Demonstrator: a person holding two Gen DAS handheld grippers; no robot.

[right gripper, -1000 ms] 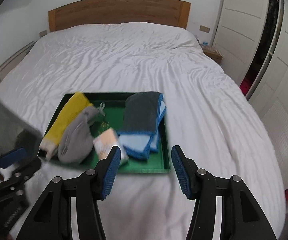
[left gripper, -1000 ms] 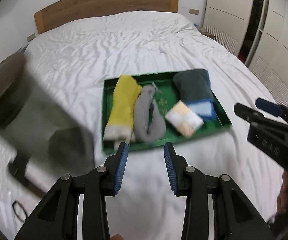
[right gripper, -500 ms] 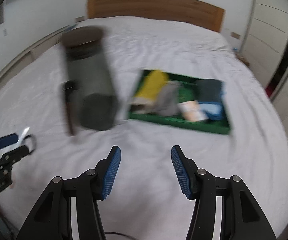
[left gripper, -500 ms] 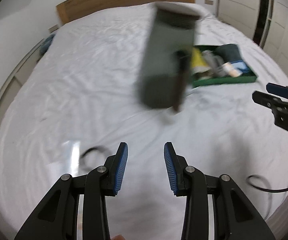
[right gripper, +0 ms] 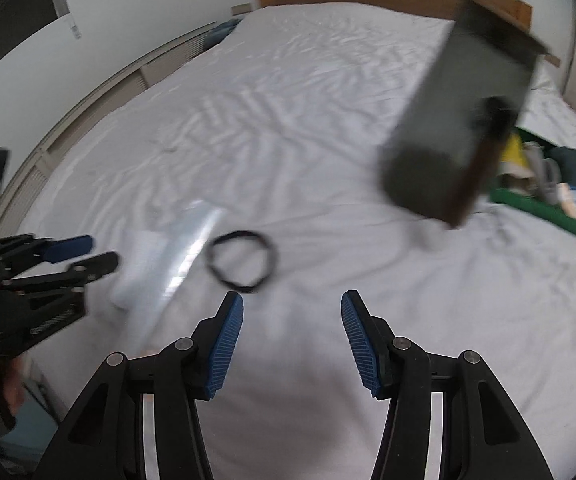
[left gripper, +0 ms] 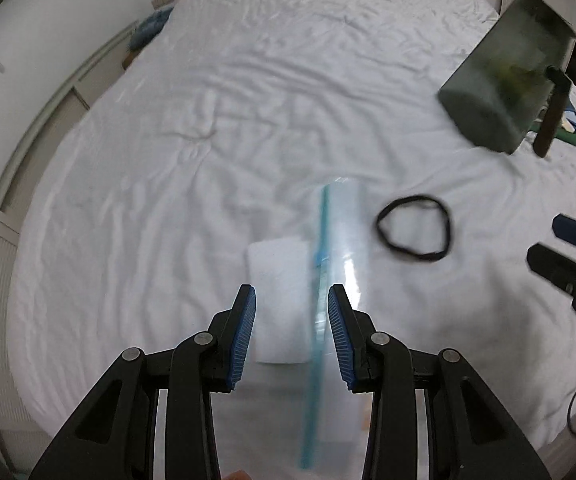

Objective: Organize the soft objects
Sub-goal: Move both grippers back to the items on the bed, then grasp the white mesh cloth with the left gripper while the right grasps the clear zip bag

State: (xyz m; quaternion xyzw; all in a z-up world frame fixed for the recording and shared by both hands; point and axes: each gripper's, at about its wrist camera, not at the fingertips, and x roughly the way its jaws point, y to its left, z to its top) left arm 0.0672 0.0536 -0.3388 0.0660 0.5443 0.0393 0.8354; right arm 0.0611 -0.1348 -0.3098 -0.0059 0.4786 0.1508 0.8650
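the clear zip bag [left gripper: 340, 264] lies lengthwise straight ahead of the left gripper [left gripper: 292, 320], nearer it than the right gripper [right gripper: 292, 340]; both are parted and empty.

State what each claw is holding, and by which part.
Nothing is held. The left claw is open above the clear zip bag; the right claw is open and empty.
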